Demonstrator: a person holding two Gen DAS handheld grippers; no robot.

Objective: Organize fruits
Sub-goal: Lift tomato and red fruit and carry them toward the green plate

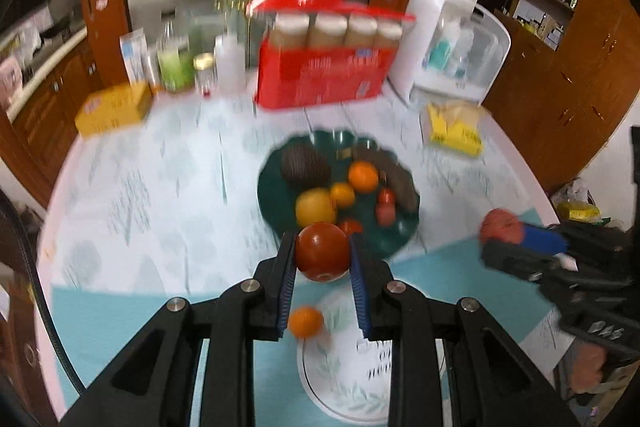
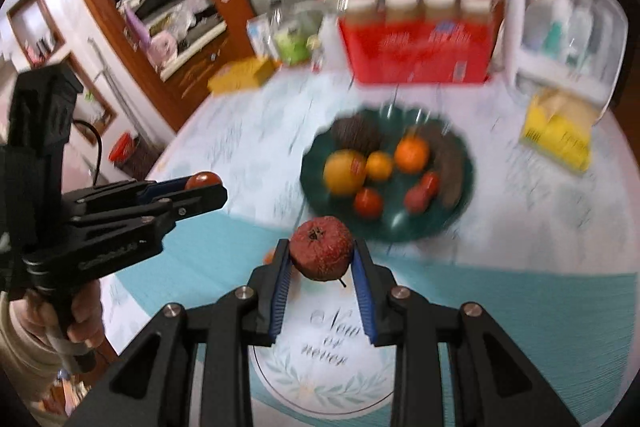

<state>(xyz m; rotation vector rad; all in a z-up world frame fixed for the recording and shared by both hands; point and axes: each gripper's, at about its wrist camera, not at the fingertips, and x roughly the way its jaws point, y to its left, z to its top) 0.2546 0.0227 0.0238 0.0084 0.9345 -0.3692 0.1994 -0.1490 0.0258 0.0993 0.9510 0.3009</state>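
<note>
My left gripper (image 1: 322, 255) is shut on a smooth red tomato (image 1: 322, 251) and holds it above the near rim of a dark green plate (image 1: 384, 239). That plate holds several fruits: oranges, a yellow one, small red ones and dark brown ones. My right gripper (image 2: 322, 257) is shut on a rough dull-red pomegranate (image 2: 322, 253), in the air above a white plate (image 2: 324, 355) with printed lettering. A small orange (image 1: 306, 321) lies on the white plate (image 1: 344, 379). Each gripper shows in the other's view: the right one (image 1: 504, 239) and the left one (image 2: 204, 187).
The table's back holds a red box of jars (image 1: 320, 67), a white plastic dispenser (image 1: 452, 47), bottles and a green jar (image 1: 176, 67), and yellow packets (image 1: 114, 109) (image 1: 456, 129). A teal mat (image 2: 520, 307) lies under the white plate. Wooden cabinets surround the table.
</note>
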